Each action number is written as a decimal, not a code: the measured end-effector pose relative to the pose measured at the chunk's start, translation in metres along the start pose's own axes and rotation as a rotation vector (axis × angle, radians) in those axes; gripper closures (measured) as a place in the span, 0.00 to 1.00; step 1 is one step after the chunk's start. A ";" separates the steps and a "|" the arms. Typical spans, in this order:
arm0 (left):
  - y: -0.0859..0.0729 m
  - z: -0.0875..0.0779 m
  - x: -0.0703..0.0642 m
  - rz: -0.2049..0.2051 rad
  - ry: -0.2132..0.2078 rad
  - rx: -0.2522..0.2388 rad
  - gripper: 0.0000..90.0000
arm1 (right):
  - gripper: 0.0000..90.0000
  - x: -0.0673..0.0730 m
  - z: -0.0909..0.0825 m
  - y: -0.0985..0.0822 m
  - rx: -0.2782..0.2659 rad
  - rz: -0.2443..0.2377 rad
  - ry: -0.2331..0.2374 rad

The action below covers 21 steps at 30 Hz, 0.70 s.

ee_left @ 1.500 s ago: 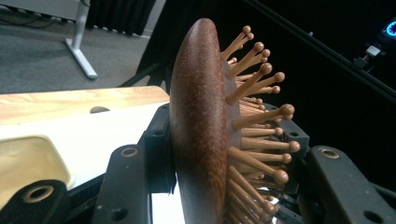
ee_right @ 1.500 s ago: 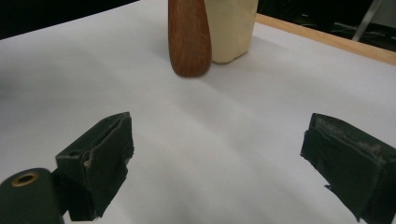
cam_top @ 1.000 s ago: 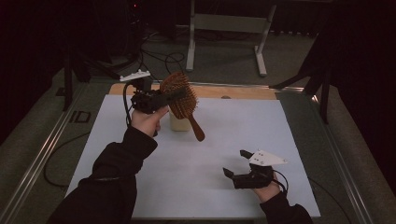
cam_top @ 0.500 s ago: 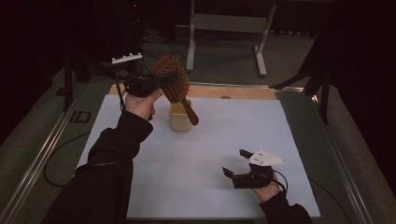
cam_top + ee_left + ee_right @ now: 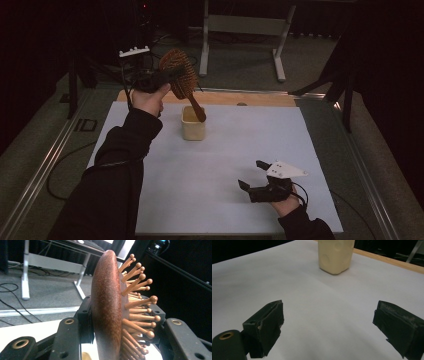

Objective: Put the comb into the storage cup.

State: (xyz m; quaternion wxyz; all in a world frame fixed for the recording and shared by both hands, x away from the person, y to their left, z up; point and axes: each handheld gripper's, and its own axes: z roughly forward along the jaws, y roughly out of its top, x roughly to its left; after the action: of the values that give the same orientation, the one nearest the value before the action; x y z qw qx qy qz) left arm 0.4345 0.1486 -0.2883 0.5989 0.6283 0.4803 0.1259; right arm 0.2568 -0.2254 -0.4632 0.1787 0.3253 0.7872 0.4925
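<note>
Claws first: our left claw (image 5: 167, 80), in the upper left of the high view, is squeezed tight on the round head of a brown hairbrush (image 5: 180, 75). In the left gripper view the two jaws press on both sides of the hairbrush, one on its smooth back and one among its wooden pins. We hold it by the head so the handle hangs down free. The handle tip points into the open top of a small cream cup (image 5: 193, 124) that stands just below it, near the far middle of the white counter (image 5: 210, 170). We think the brush is meant to stand in that cup, handle first, but we cannot tell if the tip touches the inside yet.

Our right claw (image 5: 252, 175) rests low on the counter in the lower right of the high view. Its jaws are spread wide and hold nothing. It waits well apart from the cup, so it is not in the way.

Beyond the counter's far edge we see a wooden strip (image 5: 260, 98), then a dark floor with metal frame legs (image 5: 277, 55) and cables. Nothing lies between the brush and the cup.
</note>
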 end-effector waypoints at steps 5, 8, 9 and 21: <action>0.000 0.005 0.007 -0.003 0.036 -0.013 0.60 | 0.09 0.001 0.001 0.000 0.003 -0.001 0.000; -0.002 0.009 0.012 -0.015 0.046 -0.020 0.60 | 0.09 0.001 0.001 0.000 0.004 -0.001 0.002; -0.003 0.010 0.013 -0.013 0.052 -0.021 0.60 | 0.09 0.001 0.000 0.000 0.002 0.001 0.005; -0.021 0.026 0.032 -0.035 0.102 -0.011 0.60 | 0.09 0.000 0.000 -0.001 0.007 0.001 0.006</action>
State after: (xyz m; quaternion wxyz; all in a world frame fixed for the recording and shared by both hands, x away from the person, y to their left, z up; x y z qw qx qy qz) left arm 0.4601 0.1526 -0.3260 0.5794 0.6091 0.5204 0.1498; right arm 0.2565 -0.2257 -0.4637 0.1747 0.3249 0.7892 0.4910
